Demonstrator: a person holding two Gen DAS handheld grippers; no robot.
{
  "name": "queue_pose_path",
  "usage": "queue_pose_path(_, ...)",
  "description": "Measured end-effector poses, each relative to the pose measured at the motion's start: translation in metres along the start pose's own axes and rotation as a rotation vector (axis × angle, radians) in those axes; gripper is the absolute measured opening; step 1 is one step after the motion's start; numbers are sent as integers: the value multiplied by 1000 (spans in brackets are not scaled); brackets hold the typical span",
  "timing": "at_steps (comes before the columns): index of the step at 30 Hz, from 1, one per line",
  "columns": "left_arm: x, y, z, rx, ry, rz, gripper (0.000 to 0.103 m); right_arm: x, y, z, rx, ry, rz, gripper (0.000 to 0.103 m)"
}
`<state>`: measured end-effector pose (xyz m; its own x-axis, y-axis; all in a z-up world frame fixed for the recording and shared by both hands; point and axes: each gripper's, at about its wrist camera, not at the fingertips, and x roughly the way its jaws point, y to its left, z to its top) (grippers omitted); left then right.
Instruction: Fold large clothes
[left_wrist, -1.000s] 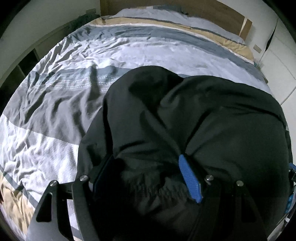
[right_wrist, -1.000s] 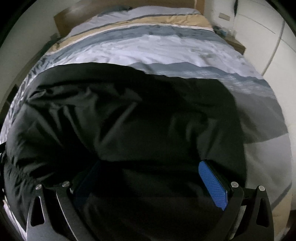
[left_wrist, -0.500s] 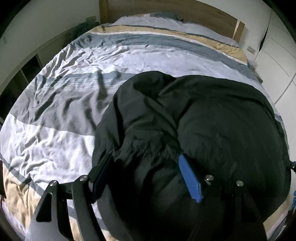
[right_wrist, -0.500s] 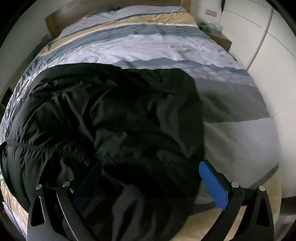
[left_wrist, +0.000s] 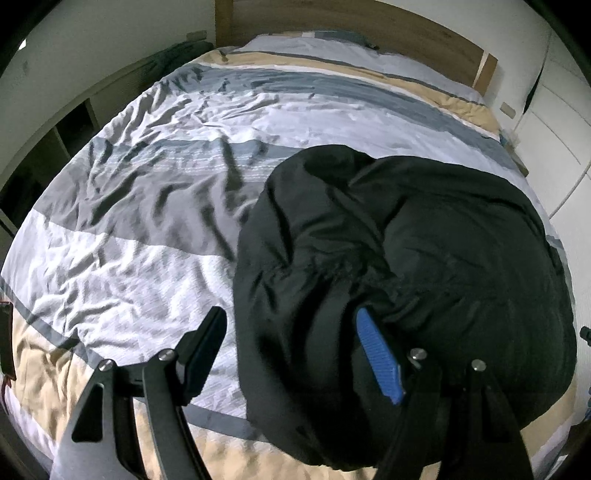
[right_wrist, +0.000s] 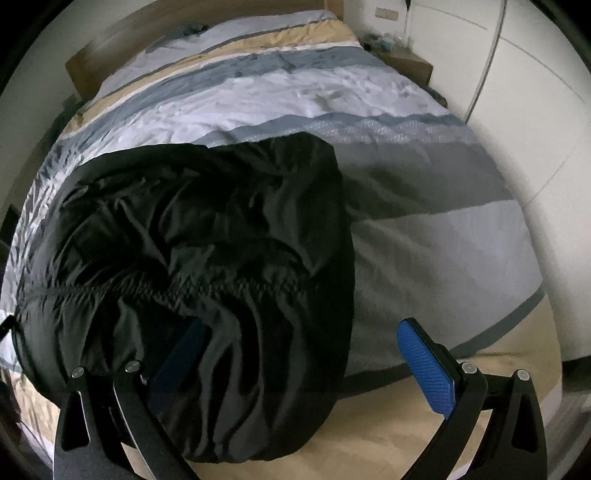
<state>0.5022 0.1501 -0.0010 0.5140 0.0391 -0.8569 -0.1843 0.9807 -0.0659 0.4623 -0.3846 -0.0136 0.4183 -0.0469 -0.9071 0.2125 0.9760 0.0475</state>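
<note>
A large black padded jacket (left_wrist: 406, 251) lies bunched in a folded heap on the striped bed cover (left_wrist: 155, 206); it also shows in the right wrist view (right_wrist: 207, 258). My left gripper (left_wrist: 291, 347) is open over the jacket's near left edge, its blue right pad (left_wrist: 376, 358) against the cloth, its left finger (left_wrist: 203, 347) over the bedding. My right gripper (right_wrist: 303, 365) is open over the jacket's near right edge, its blue right pad (right_wrist: 424, 365) over the bedding. Neither holds the cloth.
The bed has a wooden headboard (left_wrist: 369, 22). White wardrobe doors (right_wrist: 524, 110) stand along the right side, with a bedside table (right_wrist: 402, 61). A shelf unit (left_wrist: 55, 136) stands on the left side. The tan foot of the cover (right_wrist: 388, 435) lies near me.
Both grippers have pulled back toward the foot of the bed and away from the jacket. The jacket now lies as a narrower heap, with more bedding showing on both sides.
</note>
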Motion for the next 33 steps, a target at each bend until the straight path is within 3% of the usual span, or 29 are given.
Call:
queue_pose_path(6, 2, 17, -4, -15, 12, -24, 72, 3, 3, -8, -8, 14, 26, 103)
queue_pose_path(14, 24, 40, 3, -78, 79, -209, 72, 8, -9, -9, 11, 18, 81, 103)
queue_pose_path(18, 48, 47, 13, -112, 131, -261, 73, 11, -17, -4, 16, 16, 120, 103)
queue_pose_path(21, 71, 50, 17, -141, 183, -302, 81, 20, -22, 0, 26, 32, 183, 103)
queue_pose_path(25, 99, 54, 19, -181, 230, -378, 82, 42, -30, -2, 55, 76, 257, 103)
queue_pose_path(27, 116, 55, 22, -203, 263, -434, 83, 57, -35, -3, 82, 103, 294, 103)
queue_pose_path(30, 139, 55, 29, -221, 310, -495, 94, 81, -42, 2, 133, 126, 384, 103)
queue_pose_path(33, 163, 57, 32, -272, 359, -609, 99, 109, -44, 6, 174, 167, 487, 103)
